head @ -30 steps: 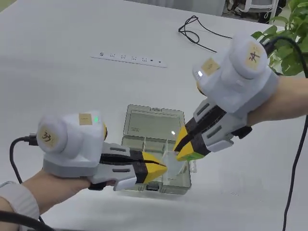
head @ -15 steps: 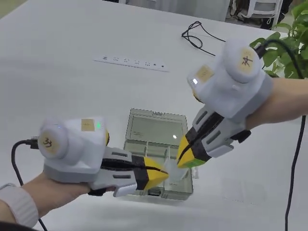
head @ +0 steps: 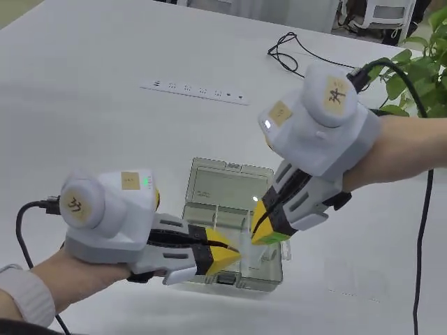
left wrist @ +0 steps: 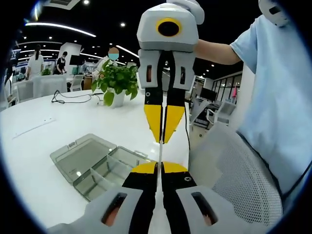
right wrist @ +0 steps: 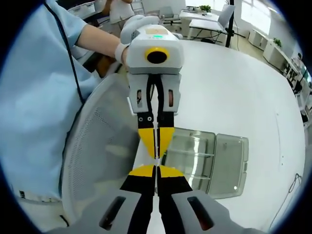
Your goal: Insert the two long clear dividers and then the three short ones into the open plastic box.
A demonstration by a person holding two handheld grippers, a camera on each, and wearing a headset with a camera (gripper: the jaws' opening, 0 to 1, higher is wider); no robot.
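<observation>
The open clear plastic box (head: 216, 185) lies on the white table, lid flat behind, with dividers standing in its tray (head: 209, 216). A small clear divider (head: 253, 246) hangs just above the tray's right front corner. My left gripper (head: 234, 252) comes in from the left and is shut on it. My right gripper (head: 262, 235) reaches down from the upper right, shut on the same piece. In the left gripper view the divider (left wrist: 160, 148) runs edge-on from my left gripper (left wrist: 160, 168) to the right gripper (left wrist: 163, 134), with the box (left wrist: 97, 163) at left. The right gripper view shows my right gripper (right wrist: 157, 170) tip to tip with the left gripper (right wrist: 157, 148) beside the box (right wrist: 204, 161).
A white power strip (head: 195, 91) lies farther back on the table. A black cable (head: 300, 52) curls at the far right, beside a green plant (head: 419, 66). A mesh office chair (left wrist: 229, 165) stands at the table's near edge.
The head camera has shifted a little. Both grippers stay shut on the divider over the box's front right corner, with the right one leaning slightly further over the tray.
</observation>
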